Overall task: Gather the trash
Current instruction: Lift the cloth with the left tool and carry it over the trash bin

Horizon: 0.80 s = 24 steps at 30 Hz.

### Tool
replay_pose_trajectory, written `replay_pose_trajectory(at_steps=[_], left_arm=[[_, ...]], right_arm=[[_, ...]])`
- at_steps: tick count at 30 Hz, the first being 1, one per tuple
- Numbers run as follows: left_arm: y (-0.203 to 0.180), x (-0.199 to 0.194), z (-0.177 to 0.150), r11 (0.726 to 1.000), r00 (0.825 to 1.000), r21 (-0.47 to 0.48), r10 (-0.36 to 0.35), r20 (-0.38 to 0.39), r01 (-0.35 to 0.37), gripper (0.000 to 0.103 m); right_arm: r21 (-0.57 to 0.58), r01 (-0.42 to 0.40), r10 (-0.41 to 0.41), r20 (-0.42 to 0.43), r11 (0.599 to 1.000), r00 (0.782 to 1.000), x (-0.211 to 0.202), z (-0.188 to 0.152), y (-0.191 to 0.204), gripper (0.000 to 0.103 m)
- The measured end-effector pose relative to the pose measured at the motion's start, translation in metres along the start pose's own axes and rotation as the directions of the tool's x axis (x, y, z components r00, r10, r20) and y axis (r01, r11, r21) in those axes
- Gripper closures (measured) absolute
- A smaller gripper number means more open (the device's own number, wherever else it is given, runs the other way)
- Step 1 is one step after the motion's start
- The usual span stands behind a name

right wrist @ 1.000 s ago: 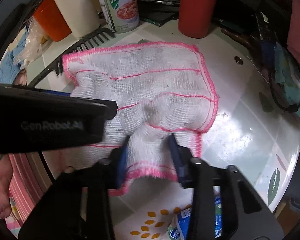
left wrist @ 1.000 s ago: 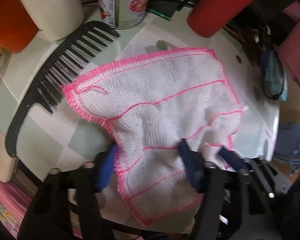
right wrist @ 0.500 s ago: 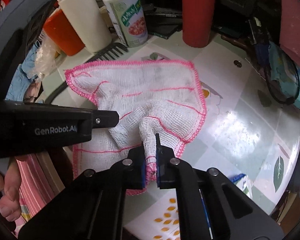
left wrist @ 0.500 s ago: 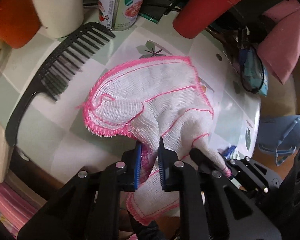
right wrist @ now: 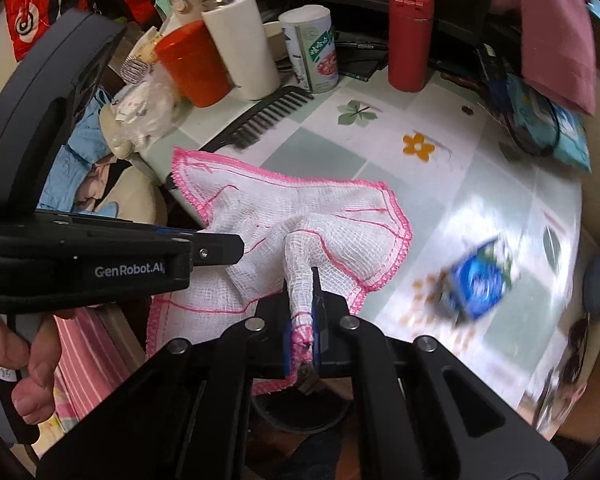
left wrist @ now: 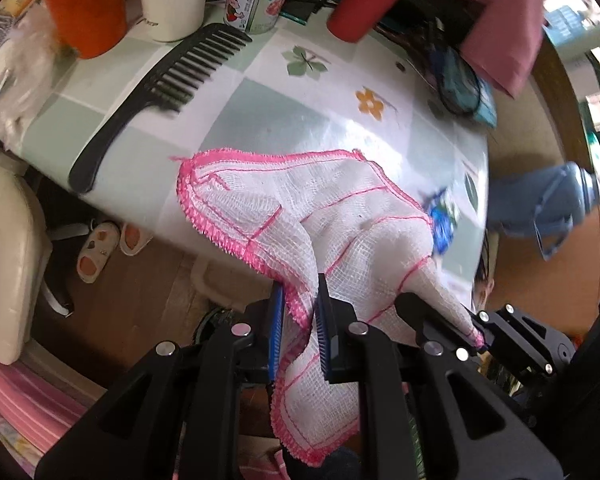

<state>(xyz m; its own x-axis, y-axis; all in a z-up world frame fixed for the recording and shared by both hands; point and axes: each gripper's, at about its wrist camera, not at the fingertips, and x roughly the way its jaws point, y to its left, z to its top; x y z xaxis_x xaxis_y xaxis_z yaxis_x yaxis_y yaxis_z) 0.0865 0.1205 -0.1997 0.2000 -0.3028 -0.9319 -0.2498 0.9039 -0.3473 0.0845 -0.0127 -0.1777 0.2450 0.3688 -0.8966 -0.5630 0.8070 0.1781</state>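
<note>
A white mesh cloth (left wrist: pixel 300 216) with pink stitched edges hangs bunched over the near edge of the tiled table (left wrist: pixel 284 120). My left gripper (left wrist: pixel 300 292) is shut on a fold of its near hem. My right gripper (right wrist: pixel 300 292) is shut on a pinched peak of the cloth (right wrist: pixel 300 208), pulling it up into a tent. In the right wrist view the left gripper (right wrist: pixel 236 246) comes in from the left, held by a hand. A blurred blue wrapper (right wrist: pixel 478 284) lies on the table to the right of the cloth, also visible as the wrapper (left wrist: pixel 442 224).
A black comb (right wrist: pixel 260 120), orange cup (right wrist: pixel 192 64), white bottle (right wrist: pixel 240 36), printed can (right wrist: pixel 314 48) and red bottle (right wrist: pixel 410 36) line the table's far side. A dark round container (right wrist: pixel 300 416) sits below the near edge. Slippers (left wrist: pixel 100 244) lie on the floor.
Both grippers closed on the flat cloth, then rose and pulled it toward the table's near edge. The cloth bunched up, baring the flower tiles, and the blue wrapper came into view.
</note>
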Motion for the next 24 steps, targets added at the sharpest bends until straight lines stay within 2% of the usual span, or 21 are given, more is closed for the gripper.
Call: replay_pose_trajectory(at_steps=[12, 24], left_arm=[[0.012, -0.017, -0.086, 0.984, 0.997, 0.172, -0.035, -0.072, 0.047, 0.088], [0.042, 0.000, -0.146, 0.971, 0.988, 0.229, -0.028, -0.149, 0.062, 0.088]], right_arm=[[0.150, 0.071, -0.077, 0.037, 0.986, 0.996, -0.045, -0.089, 0.059, 0.096], [0.246, 0.105, -0.104, -0.017, 0.963, 0.994, -0.040, -0.161, 0.089, 0.096]])
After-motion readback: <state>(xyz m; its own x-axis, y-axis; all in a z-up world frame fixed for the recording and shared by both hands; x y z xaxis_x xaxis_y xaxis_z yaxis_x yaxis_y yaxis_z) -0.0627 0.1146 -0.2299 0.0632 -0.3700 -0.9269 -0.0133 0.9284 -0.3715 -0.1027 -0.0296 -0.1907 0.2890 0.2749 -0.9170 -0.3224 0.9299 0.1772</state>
